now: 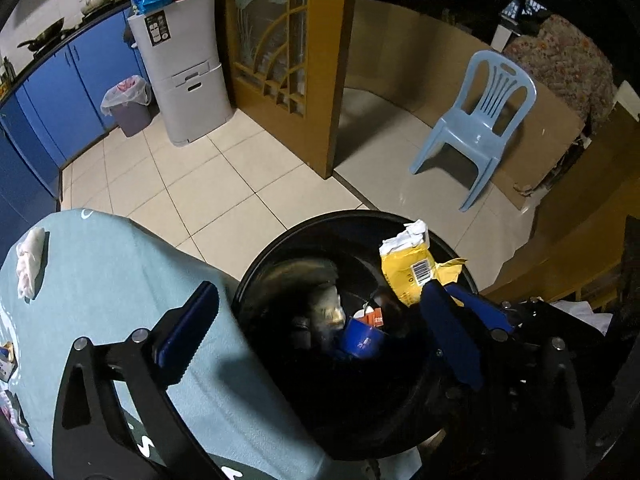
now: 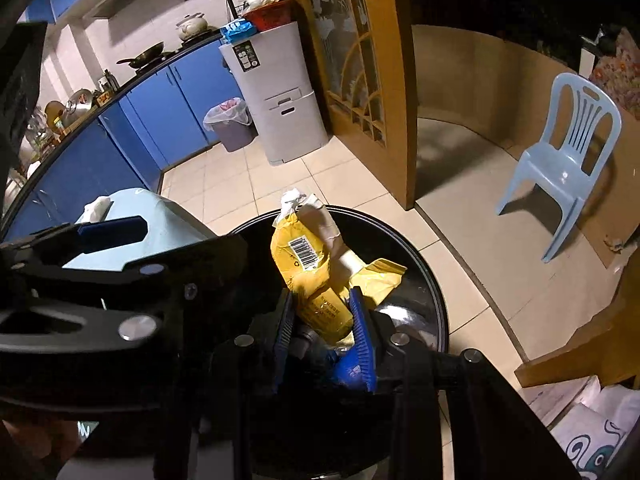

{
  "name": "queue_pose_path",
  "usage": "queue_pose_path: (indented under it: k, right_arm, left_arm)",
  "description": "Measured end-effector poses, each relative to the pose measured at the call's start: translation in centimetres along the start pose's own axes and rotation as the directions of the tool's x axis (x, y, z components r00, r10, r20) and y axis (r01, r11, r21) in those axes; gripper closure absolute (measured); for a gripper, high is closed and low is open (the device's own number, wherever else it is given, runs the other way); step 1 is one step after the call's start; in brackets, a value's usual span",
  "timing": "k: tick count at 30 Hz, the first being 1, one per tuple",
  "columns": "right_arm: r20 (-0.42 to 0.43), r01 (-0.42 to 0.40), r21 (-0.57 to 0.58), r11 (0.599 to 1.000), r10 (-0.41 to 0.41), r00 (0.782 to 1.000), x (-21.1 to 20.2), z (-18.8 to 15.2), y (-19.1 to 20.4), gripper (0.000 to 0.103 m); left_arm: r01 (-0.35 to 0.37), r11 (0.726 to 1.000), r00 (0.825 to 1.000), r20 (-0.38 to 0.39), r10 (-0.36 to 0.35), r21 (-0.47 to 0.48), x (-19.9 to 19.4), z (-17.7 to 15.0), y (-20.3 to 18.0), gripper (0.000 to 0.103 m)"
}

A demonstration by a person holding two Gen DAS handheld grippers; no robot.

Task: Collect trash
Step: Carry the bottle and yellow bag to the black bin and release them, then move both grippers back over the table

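A black trash bin (image 1: 320, 218) stands on the tile floor beside a table with a teal cloth (image 1: 120, 280). A blue can (image 1: 360, 340) and other scraps lie inside it. My left gripper (image 1: 320, 292) hangs wide open over the bin mouth with nothing between its fingers; one finger (image 2: 112, 234) also shows in the right wrist view. My right gripper (image 2: 323, 296) is shut on a crumpled yellow packet (image 2: 308, 268) with a barcode, held above the bin (image 2: 420, 260). The same packet (image 1: 412, 272) shows at the bin's right rim. A crumpled white tissue (image 1: 30, 264) lies on the cloth.
A light-blue plastic chair (image 1: 480, 120) stands to the right against cardboard sheets. A wooden door (image 1: 288, 60), a grey drawer cabinet (image 1: 184, 68), a small lined waste bin (image 1: 128, 104) and blue kitchen cabinets (image 1: 60, 92) lie beyond the tiled floor.
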State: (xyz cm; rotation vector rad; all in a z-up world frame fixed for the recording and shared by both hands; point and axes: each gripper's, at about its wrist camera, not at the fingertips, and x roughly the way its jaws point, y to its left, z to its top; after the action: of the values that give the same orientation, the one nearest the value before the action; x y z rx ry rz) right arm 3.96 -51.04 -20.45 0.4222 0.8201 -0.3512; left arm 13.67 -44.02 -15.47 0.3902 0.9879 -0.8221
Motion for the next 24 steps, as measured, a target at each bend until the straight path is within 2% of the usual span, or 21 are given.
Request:
queue_pose_path:
  k: [2, 3, 4, 5, 6, 16, 24]
  right_arm:
    - [-0.003, 0.005, -0.002, 1.000, -0.005, 1.000, 0.2, 0.1, 0.0, 0.072]
    - [-0.005, 0.006, -0.002, 1.000, -0.006, 1.000, 0.2, 0.1, 0.1, 0.066]
    - [-0.004, 0.008, -0.002, 1.000, -0.008, 1.000, 0.3, 0.1, 0.1, 0.058]
    - [0.001, 0.007, 0.001, 1.000, -0.007, 1.000, 0.3, 0.1, 0.2, 0.036]
    - [0.012, 0.002, 0.004, 1.000, -0.002, 1.000, 0.1, 0.0, 0.1, 0.030]
    - [0.025, 0.002, -0.013, 1.000, -0.001, 1.000, -0.8, 0.0, 1.3, 0.029]
    - [0.048, 0.006, -0.034, 0.999, -0.004, 0.999, -2.6, 0.0, 2.7, 0.029]
  left_arm:
    - [-0.004, 1.000, 1.000, -0.002, 0.004, -0.010, 0.0, 0.0, 0.2, 0.003]
    - [-0.005, 1.000, 1.000, -0.005, 0.005, -0.015, 0.1, 0.0, 0.3, 0.003]
    - [-0.008, 1.000, 1.000, -0.006, 0.008, -0.017, 0.0, -0.1, 0.5, 0.003]
    - [-0.011, 1.000, 1.000, -0.007, 0.011, -0.021, 0.0, -0.1, 0.6, 0.003]
    - [-0.012, 1.000, 1.000, -0.007, 0.012, -0.024, 0.0, -0.2, 0.8, 0.003]
    - [-0.022, 0.998, 1.000, 0.006, 0.023, -0.052, -1.4, -0.9, 2.0, 0.003]
    - [-0.023, 0.997, 0.999, 0.042, 0.026, -0.073, -3.9, -1.5, 3.3, 0.003]
